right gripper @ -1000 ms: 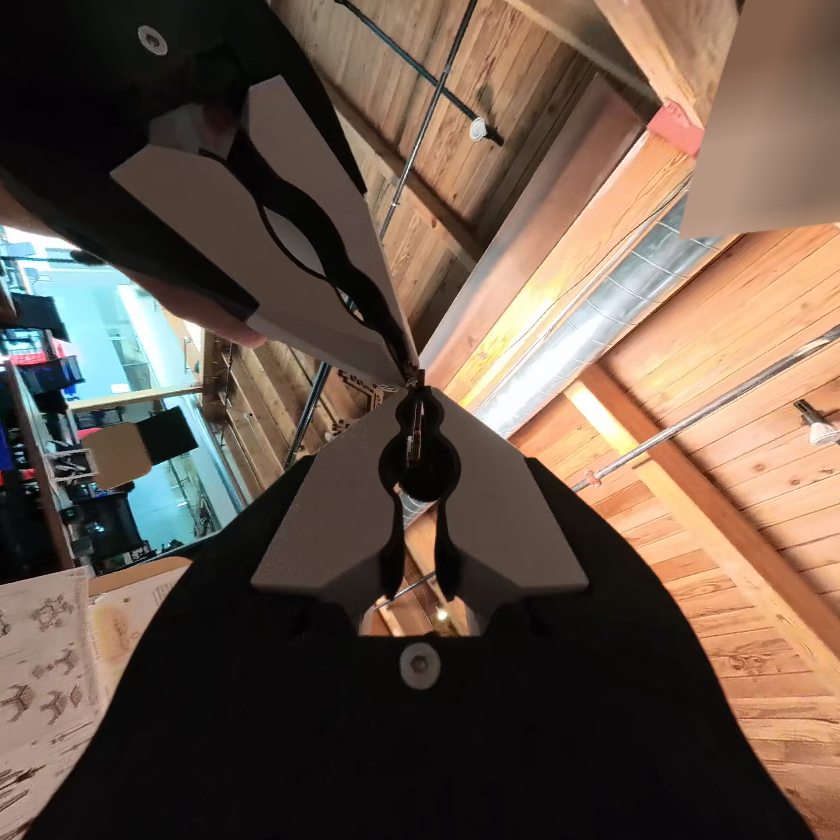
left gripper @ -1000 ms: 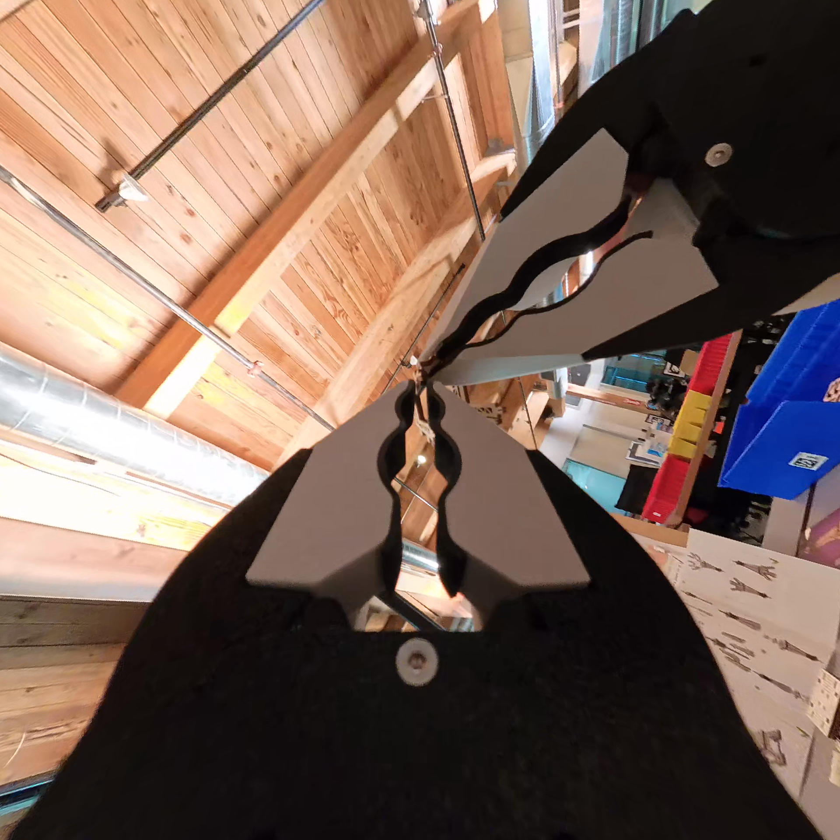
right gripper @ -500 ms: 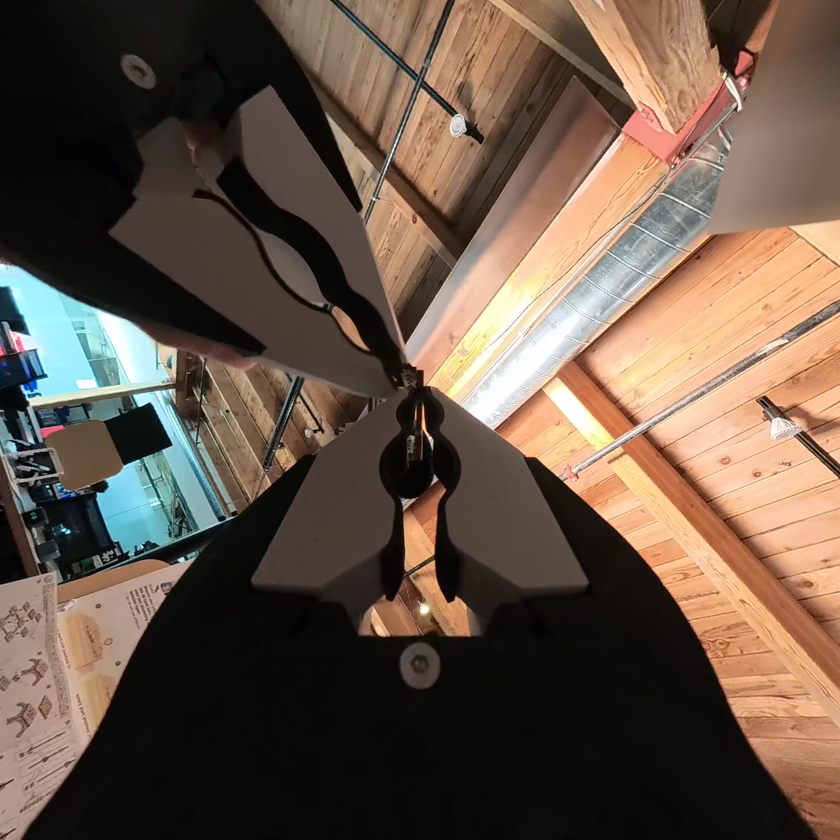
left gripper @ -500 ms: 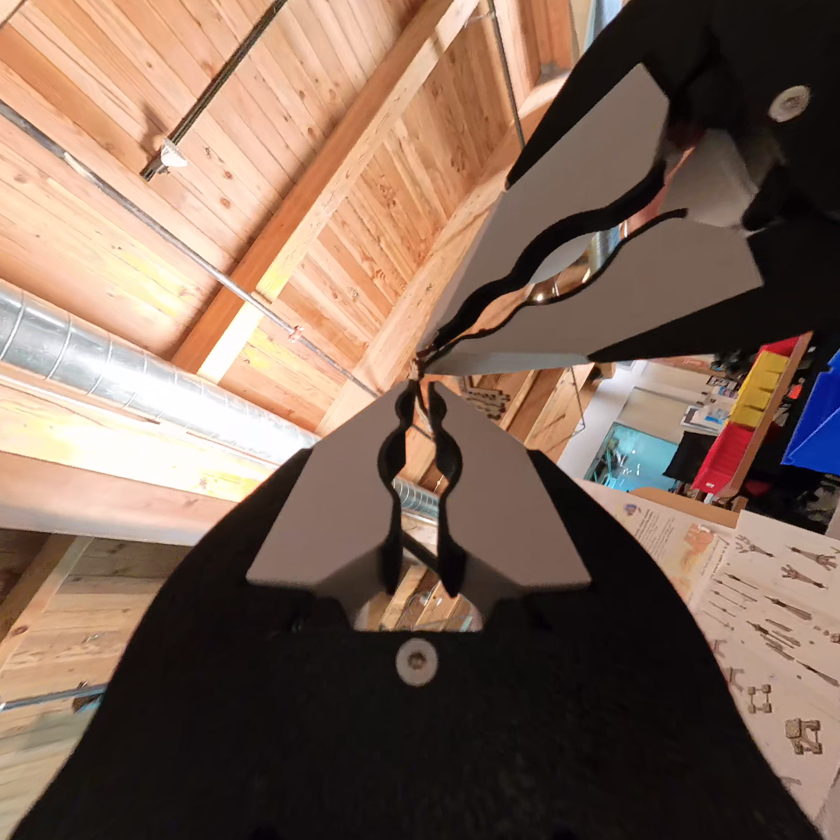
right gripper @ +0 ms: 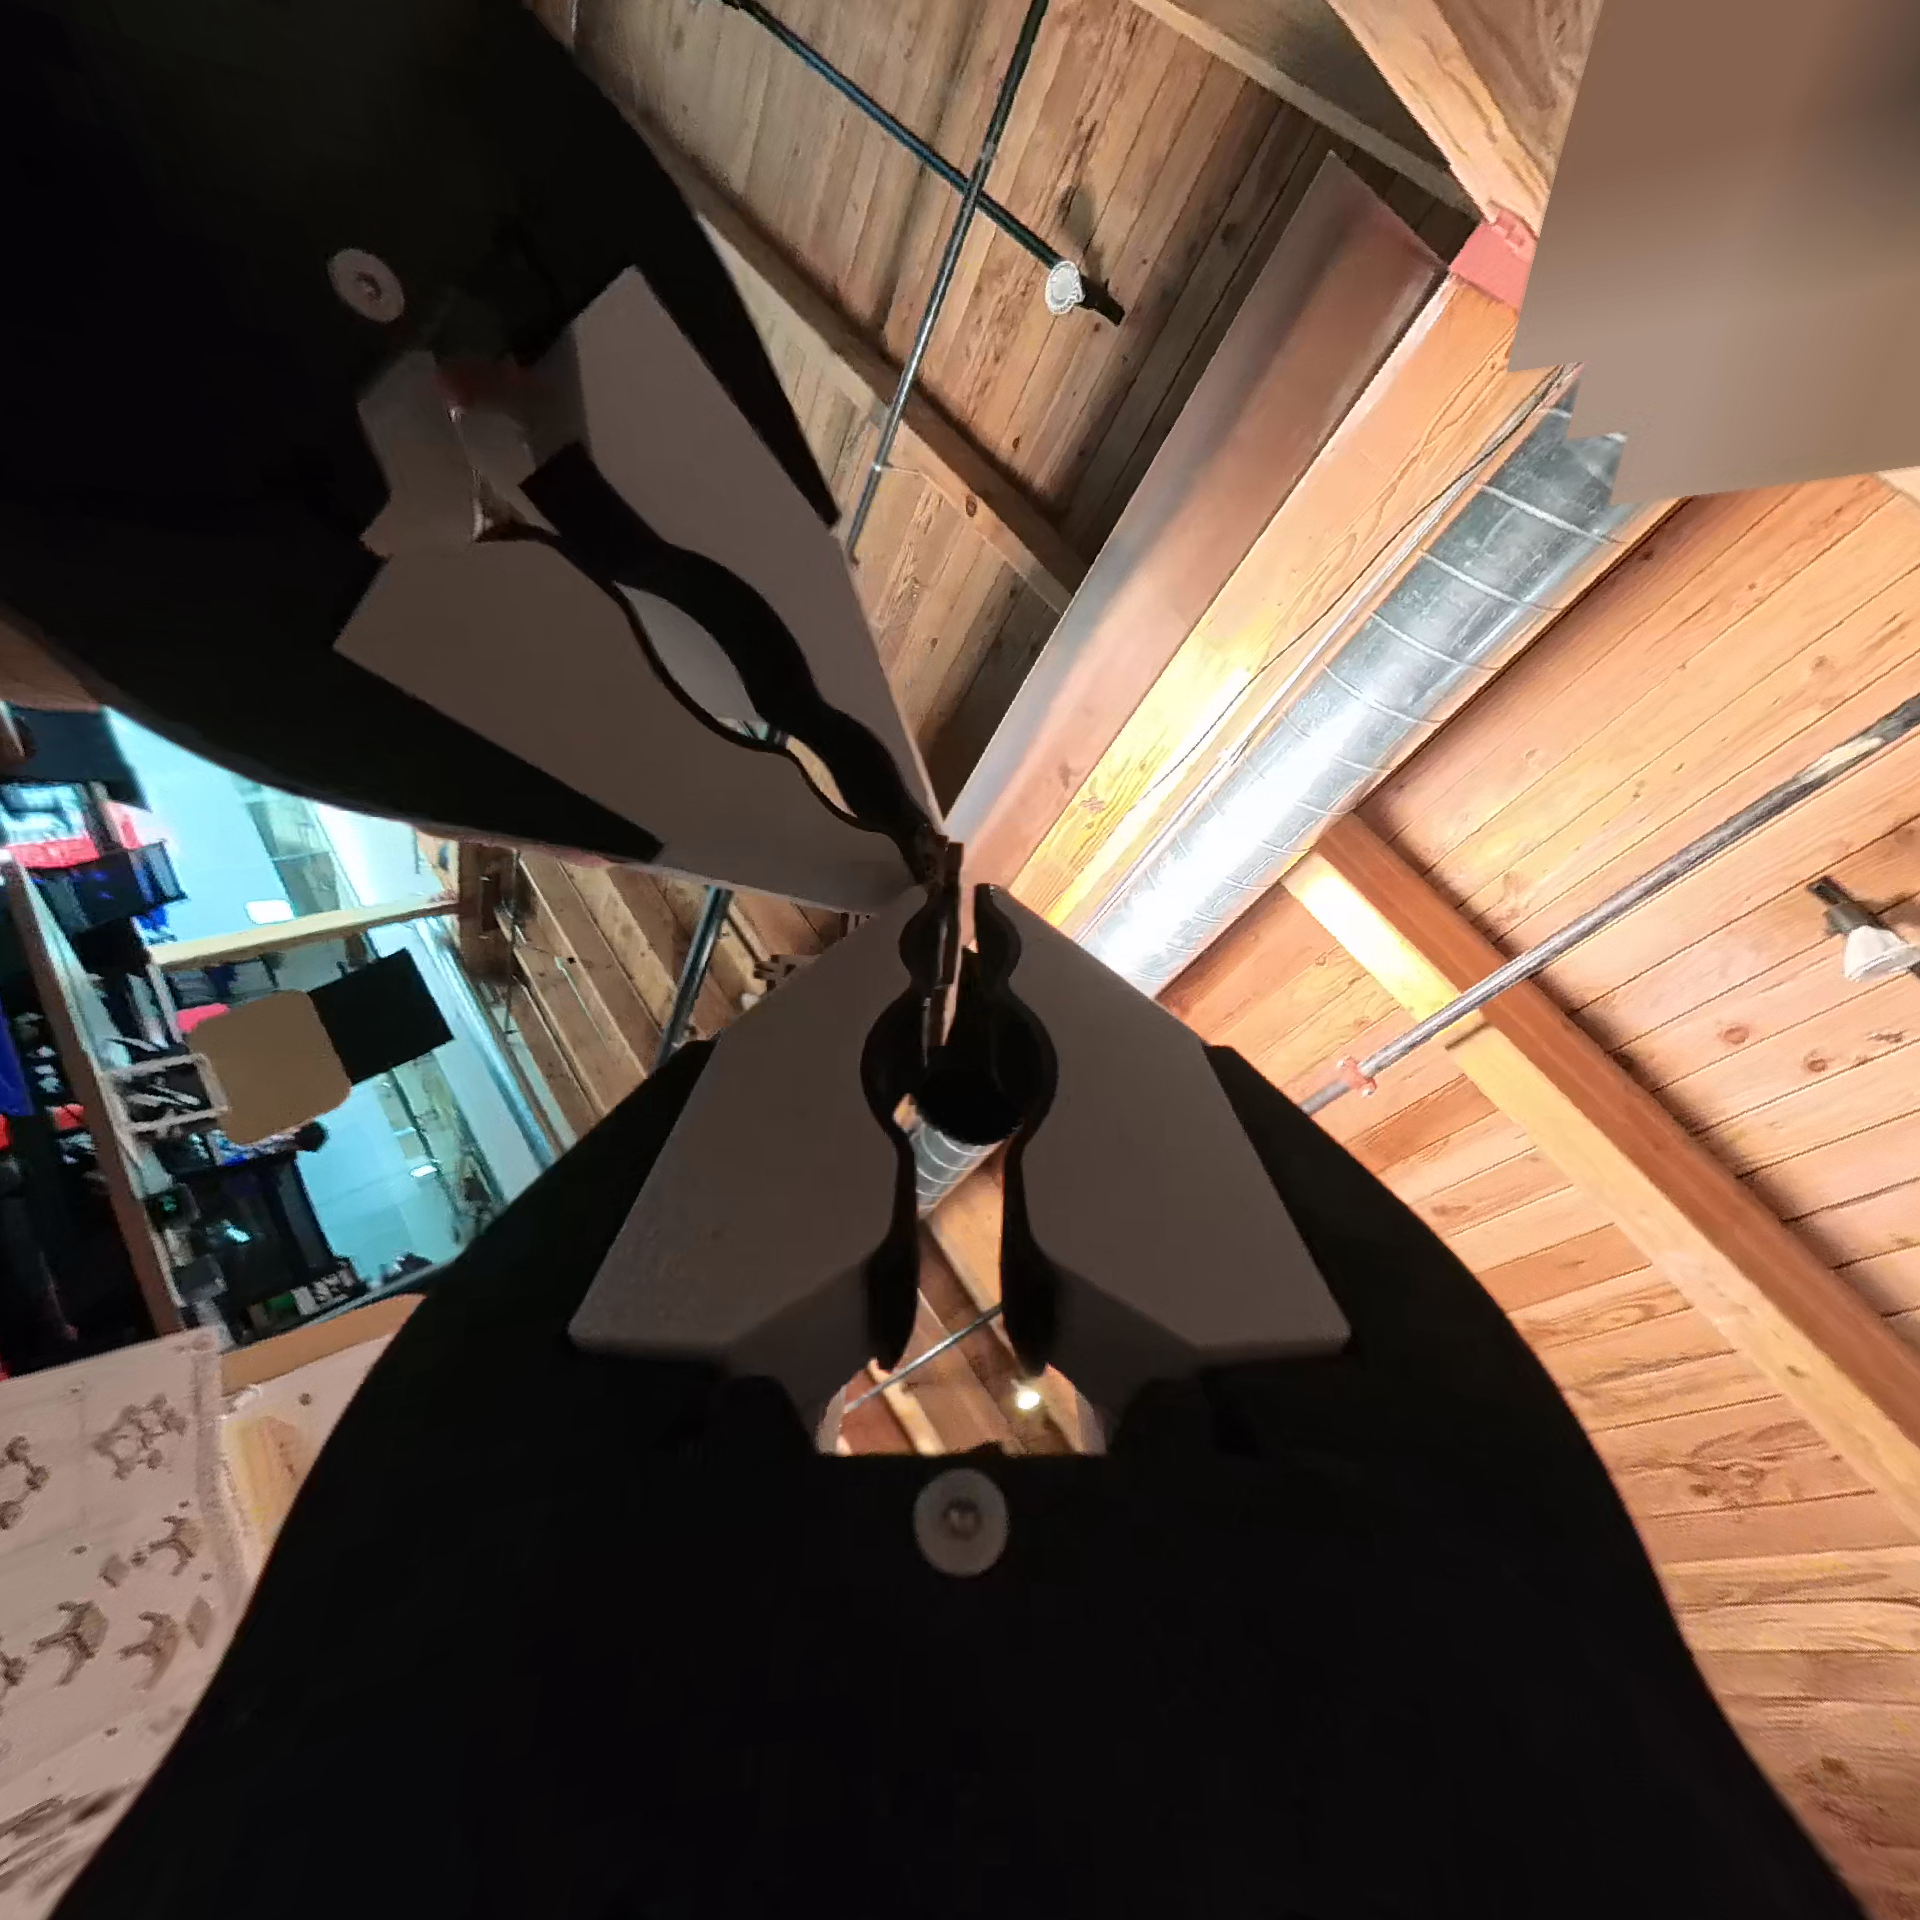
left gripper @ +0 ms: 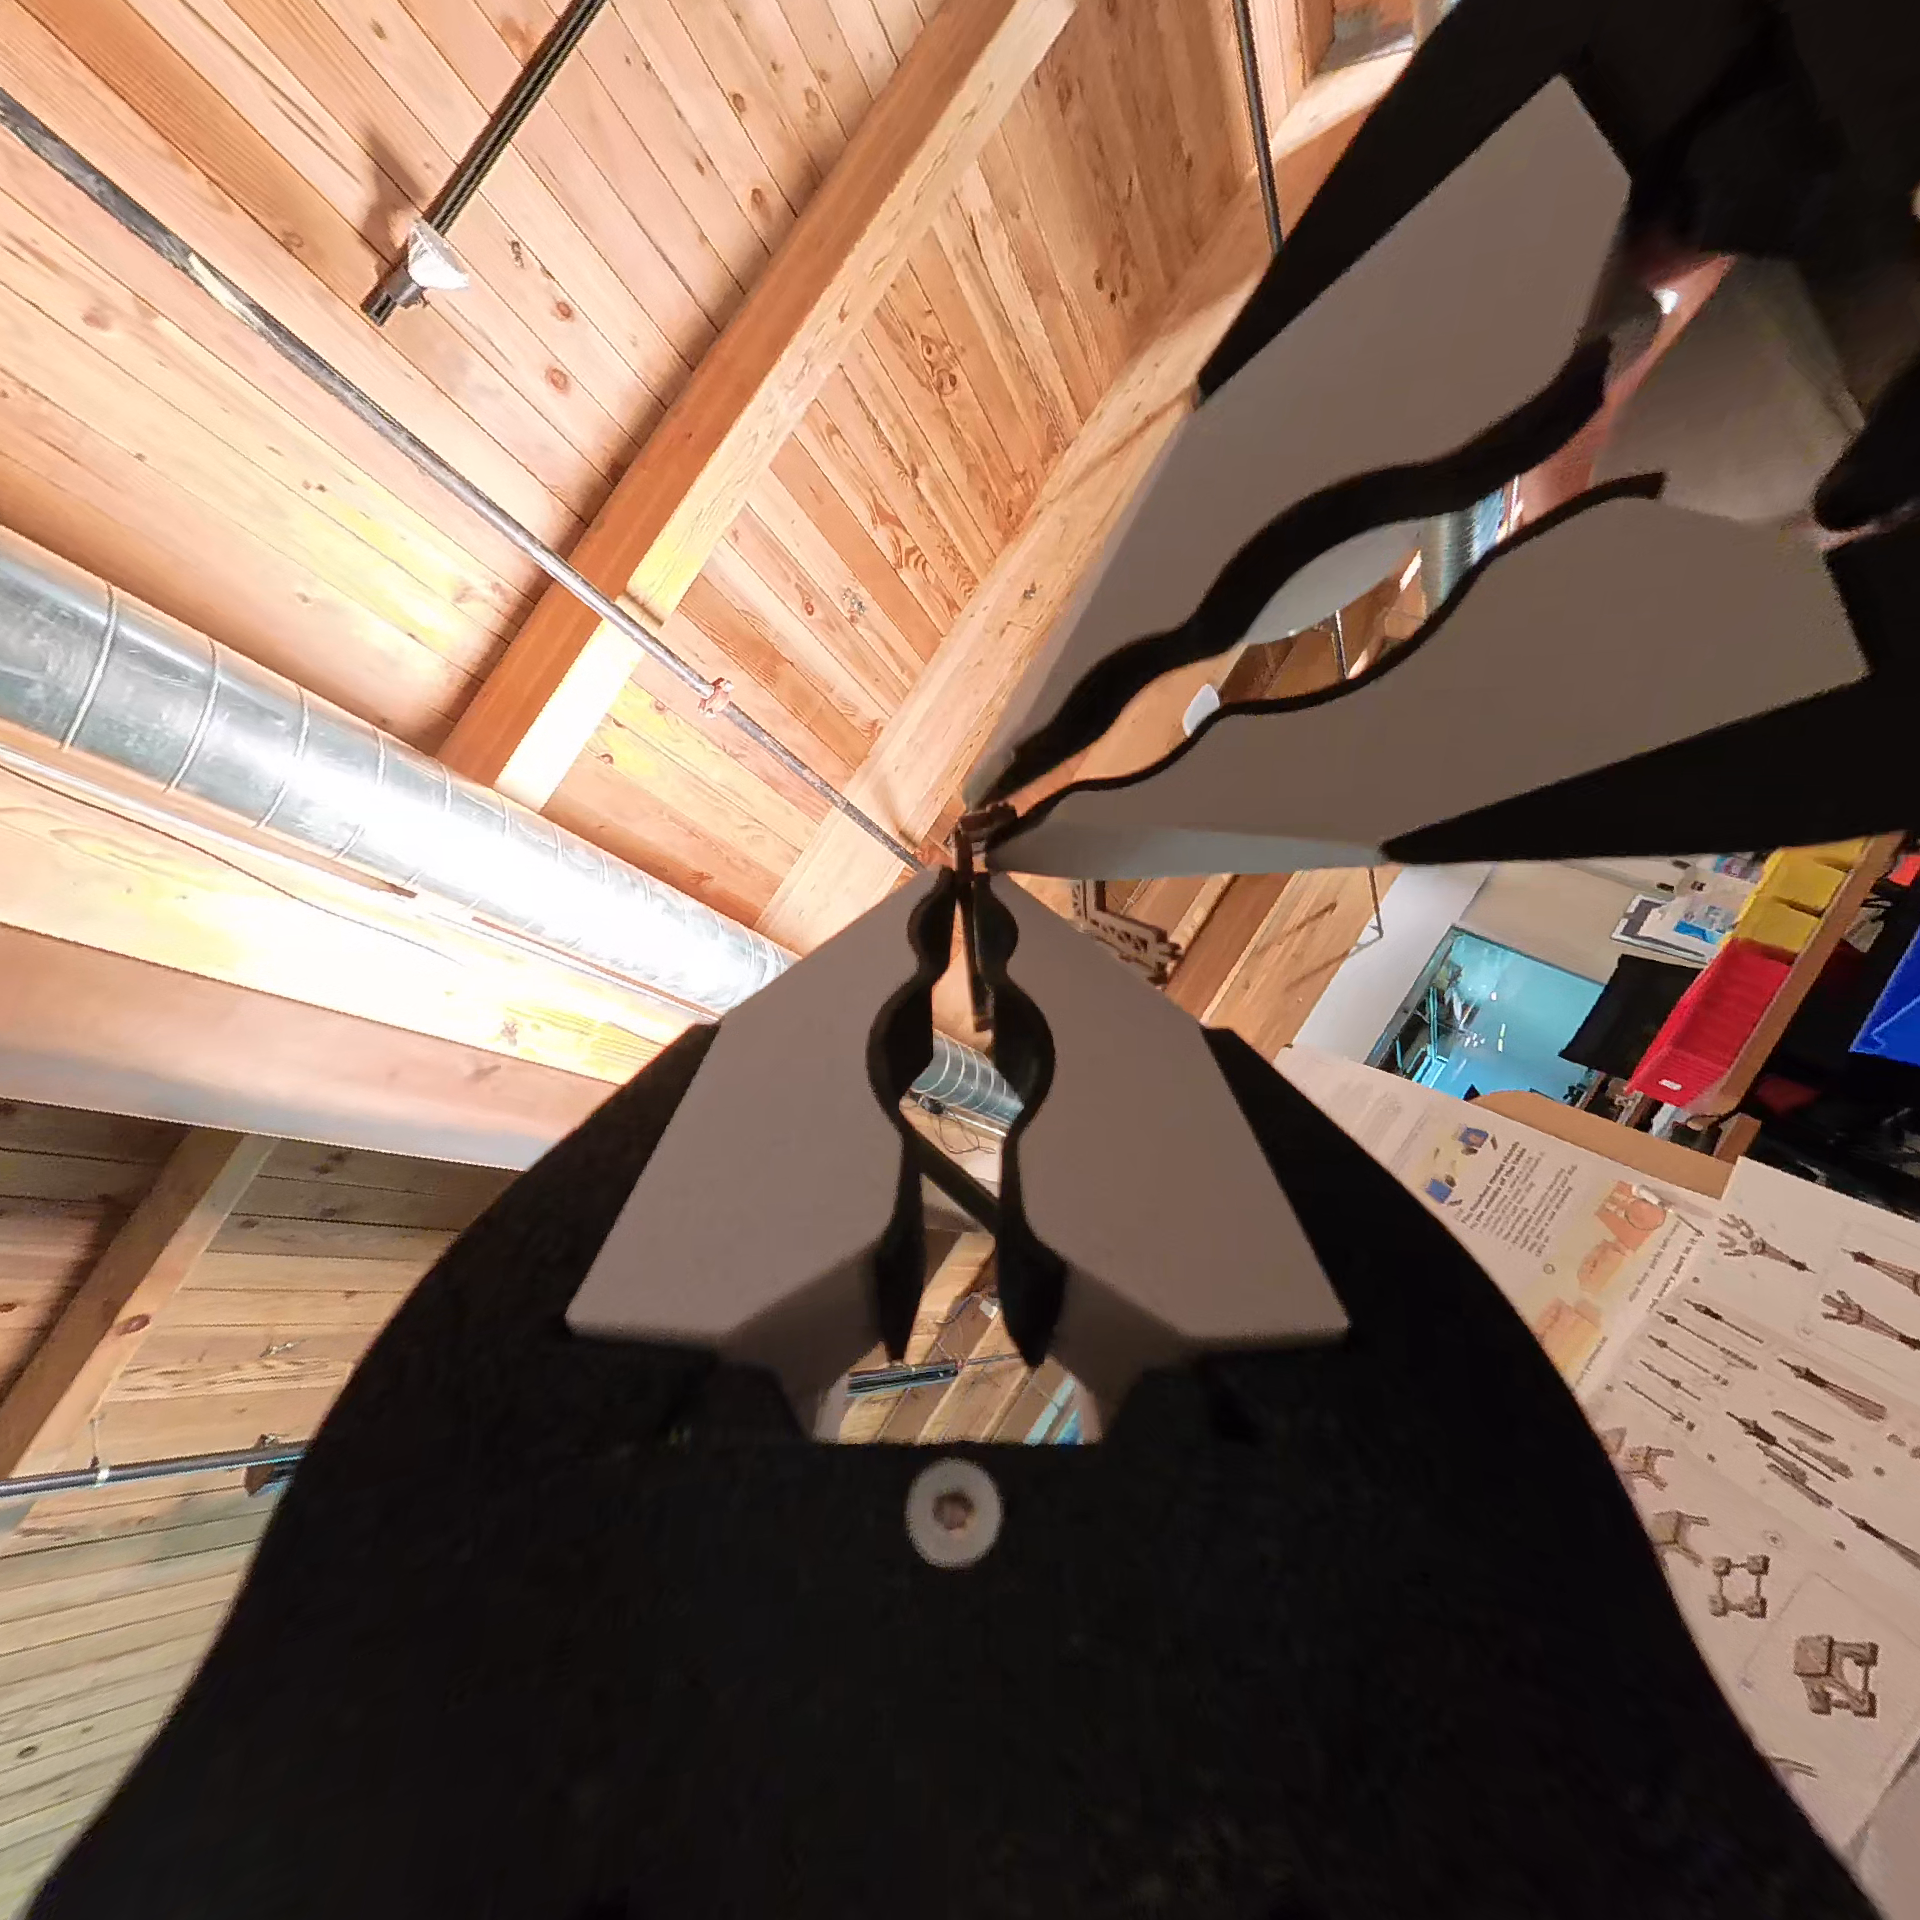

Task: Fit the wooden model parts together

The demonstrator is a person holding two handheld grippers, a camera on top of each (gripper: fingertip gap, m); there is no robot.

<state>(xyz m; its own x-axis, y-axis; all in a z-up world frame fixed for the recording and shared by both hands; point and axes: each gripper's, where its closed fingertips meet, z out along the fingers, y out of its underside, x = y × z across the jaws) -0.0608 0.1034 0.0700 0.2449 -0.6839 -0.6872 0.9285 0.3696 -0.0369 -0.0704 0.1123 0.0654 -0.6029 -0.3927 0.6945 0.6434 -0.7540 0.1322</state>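
With both raised toward the timber ceiling, the left grey-fingered black gripper [left gripper: 961, 883] pinches a thin dark wooden strip [left gripper: 974, 961] at its tips, meeting tip to tip the right grey-fingered black gripper [right gripper: 951, 909], nearly closed on its own slim wooden sliver [right gripper: 940, 971]. The joint itself is too small to read. Any twist or slip, I'd say, could snap these slivers or drop one.

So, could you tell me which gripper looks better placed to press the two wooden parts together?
Probably the right gripper: its wooden strip lies lengthwise, aimed at the joint. The left gripper, shut on its own wooden part, can brace.
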